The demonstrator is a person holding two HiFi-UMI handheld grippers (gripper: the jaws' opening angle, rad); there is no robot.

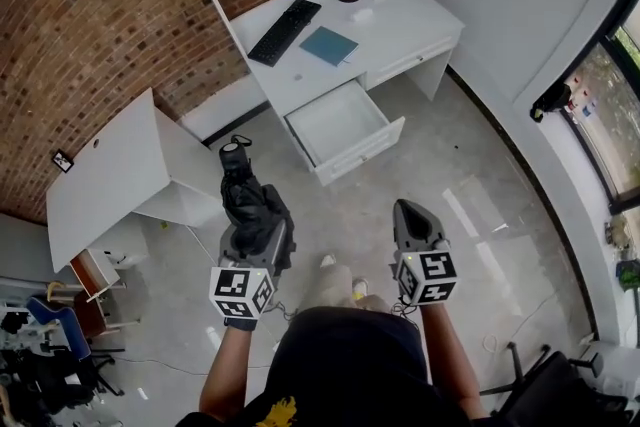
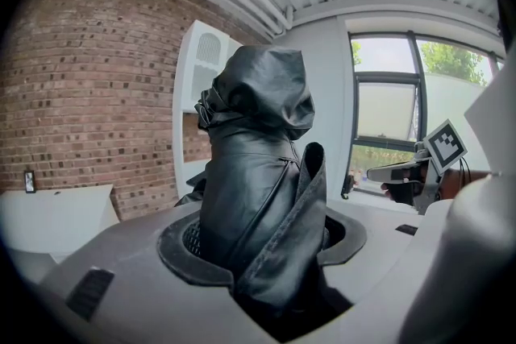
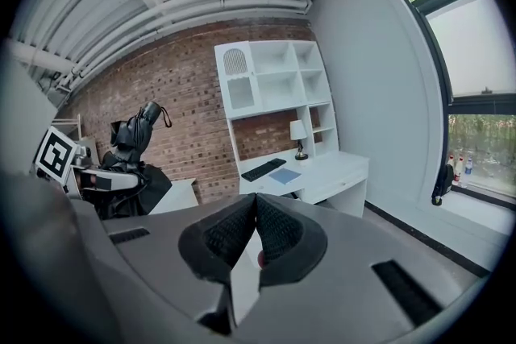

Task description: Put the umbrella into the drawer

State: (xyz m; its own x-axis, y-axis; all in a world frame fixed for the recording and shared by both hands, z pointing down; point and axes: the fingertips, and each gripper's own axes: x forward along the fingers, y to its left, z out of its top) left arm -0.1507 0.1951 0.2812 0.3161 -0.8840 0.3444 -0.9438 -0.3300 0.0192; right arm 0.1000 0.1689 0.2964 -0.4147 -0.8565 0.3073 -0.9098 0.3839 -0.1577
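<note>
My left tool (image 1: 258, 233) grasps the folded black fabric umbrella (image 1: 243, 183) mid-body, held in the air well short of the open white drawer (image 1: 340, 123). It looks light, soft-skinned and slippery, so a grip over the stiff core suits it. My right tool (image 1: 410, 213) is clenched, empty.

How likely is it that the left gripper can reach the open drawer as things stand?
Probably yes: the left gripper, shut on the umbrella, faces the drawer, which stands pulled out, with only floor between them.
</note>
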